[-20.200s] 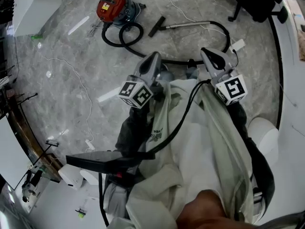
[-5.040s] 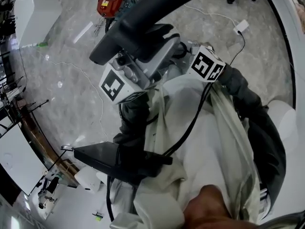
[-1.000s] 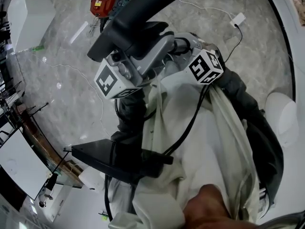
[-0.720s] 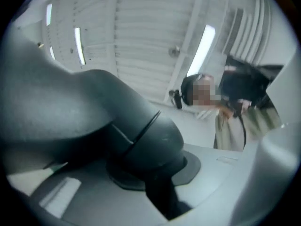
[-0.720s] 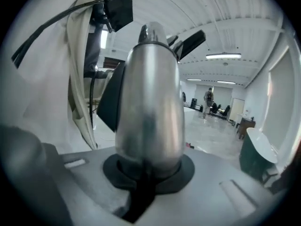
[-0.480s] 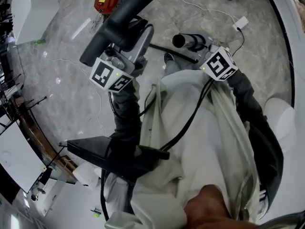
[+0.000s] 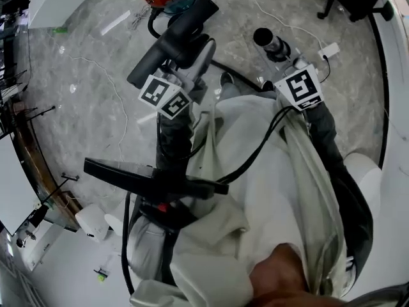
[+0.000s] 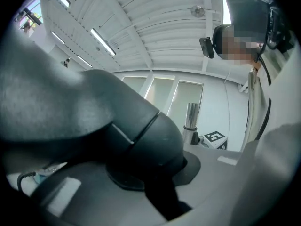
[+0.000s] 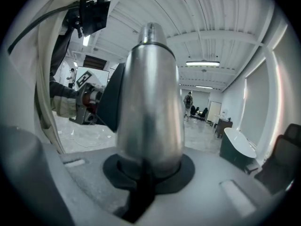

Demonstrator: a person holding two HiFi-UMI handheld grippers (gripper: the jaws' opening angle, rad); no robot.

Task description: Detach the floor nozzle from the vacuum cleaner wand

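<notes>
While one floor nozzle [image 7: 160,56] sits clamped in left tool [image 7: 197,48] | right tool [image 7: 287,59] clamps one wand [image 7: 271,43] | pieces apart

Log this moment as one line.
left hand-held gripper: shut on black plastic floor nozzle | right hand-held gripper: shut on silver metal wand tube | nozzle and wand: apart
</notes>
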